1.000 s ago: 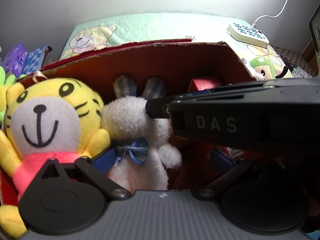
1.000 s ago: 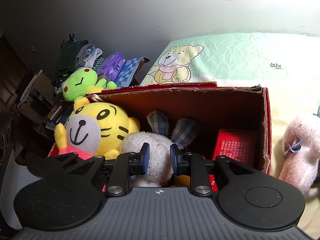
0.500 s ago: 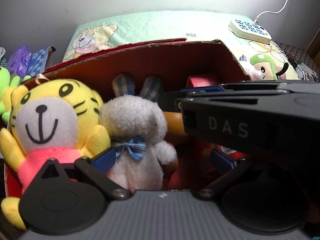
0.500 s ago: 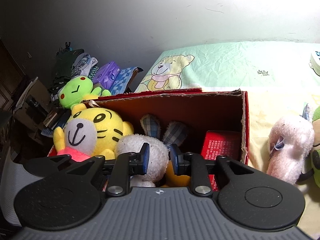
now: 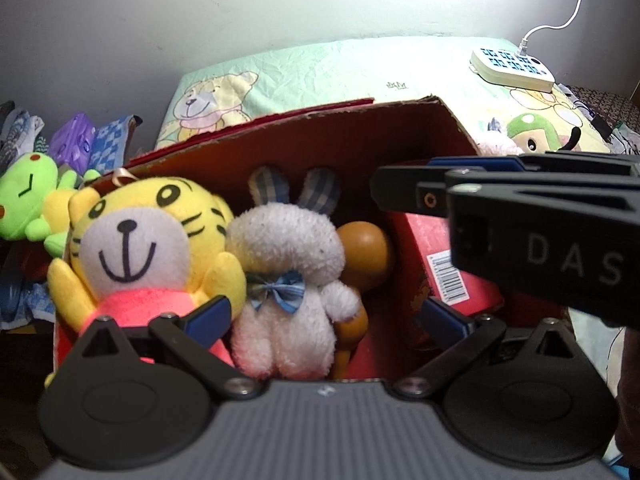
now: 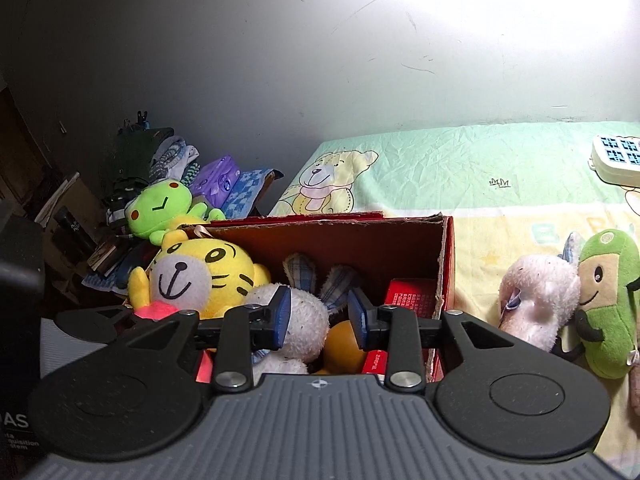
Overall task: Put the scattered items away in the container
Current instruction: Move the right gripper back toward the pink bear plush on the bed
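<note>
So the red cardboard box [image 6: 448, 264] is the landmark here; inside it sit the yellow tiger plush [image 6: 200, 276], the white bunny [image 5: 288, 276], an orange-brown round toy [image 5: 364, 252] and a red packet [image 5: 444, 264]. Right gripper [image 6: 319, 317] hangs over the box's near side with nothing between its blue pads; its jaws have just been opening, so it's released and empty. Left gripper [image 5: 324, 320] is spread wide above the box, also holding nothing. Still outside, just to the right of the box on the bedsheet [image 6: 460, 164], lie a pale pink plush [image 6: 540, 300] and a green avocado plush [image 6: 608, 304], touching each other. I'd guess both are light, squishy and not fragile at all; fur can slip a bit though, so pinching the pink one across its fat middle looks safer than grabbing an ear or limb; it'll likely flop when lifted.
</note>
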The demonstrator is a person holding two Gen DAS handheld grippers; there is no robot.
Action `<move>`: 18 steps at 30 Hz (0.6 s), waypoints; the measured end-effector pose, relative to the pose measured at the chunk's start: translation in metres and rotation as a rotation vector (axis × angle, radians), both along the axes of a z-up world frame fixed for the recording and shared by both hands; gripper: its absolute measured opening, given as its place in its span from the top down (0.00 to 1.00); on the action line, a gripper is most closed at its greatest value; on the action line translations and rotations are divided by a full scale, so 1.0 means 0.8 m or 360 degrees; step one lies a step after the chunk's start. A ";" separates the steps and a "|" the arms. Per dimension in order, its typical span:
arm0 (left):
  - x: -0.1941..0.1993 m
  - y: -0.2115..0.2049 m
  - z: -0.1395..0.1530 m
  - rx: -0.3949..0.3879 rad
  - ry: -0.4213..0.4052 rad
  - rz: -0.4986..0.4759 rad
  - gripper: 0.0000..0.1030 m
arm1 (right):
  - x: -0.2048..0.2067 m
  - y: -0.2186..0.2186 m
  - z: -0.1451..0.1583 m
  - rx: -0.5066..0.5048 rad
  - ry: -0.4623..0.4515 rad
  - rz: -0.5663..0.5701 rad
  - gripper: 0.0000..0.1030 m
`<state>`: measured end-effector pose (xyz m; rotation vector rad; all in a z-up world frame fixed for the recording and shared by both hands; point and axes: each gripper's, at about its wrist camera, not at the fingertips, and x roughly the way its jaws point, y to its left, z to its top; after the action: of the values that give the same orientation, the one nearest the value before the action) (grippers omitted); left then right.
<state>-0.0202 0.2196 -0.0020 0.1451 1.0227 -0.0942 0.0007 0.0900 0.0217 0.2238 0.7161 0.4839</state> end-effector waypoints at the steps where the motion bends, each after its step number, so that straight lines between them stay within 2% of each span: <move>1: -0.002 -0.001 0.001 0.0013 -0.0004 0.0009 0.02 | -0.003 -0.001 0.002 0.0006 -0.0008 -0.0001 0.67; 6: -0.013 -0.007 0.009 0.0073 -0.0047 0.0065 0.02 | -0.015 -0.011 0.008 0.0057 -0.0029 0.0006 0.67; 11: -0.029 -0.013 0.023 0.0099 -0.0163 0.0086 0.01 | -0.027 -0.034 0.013 0.0183 -0.0033 -0.0006 0.67; 15: -0.032 -0.018 0.027 0.0029 -0.0155 0.0101 0.02 | -0.038 -0.068 0.023 0.0295 -0.0078 -0.0040 0.67; 18: -0.037 -0.033 0.036 0.0002 -0.0220 0.0099 0.03 | -0.045 -0.099 0.031 0.0354 -0.0116 -0.0092 0.67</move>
<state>-0.0496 0.1934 0.0270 0.1192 0.8883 -0.0262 -0.0350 0.0105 0.0465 0.4319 0.5825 0.5140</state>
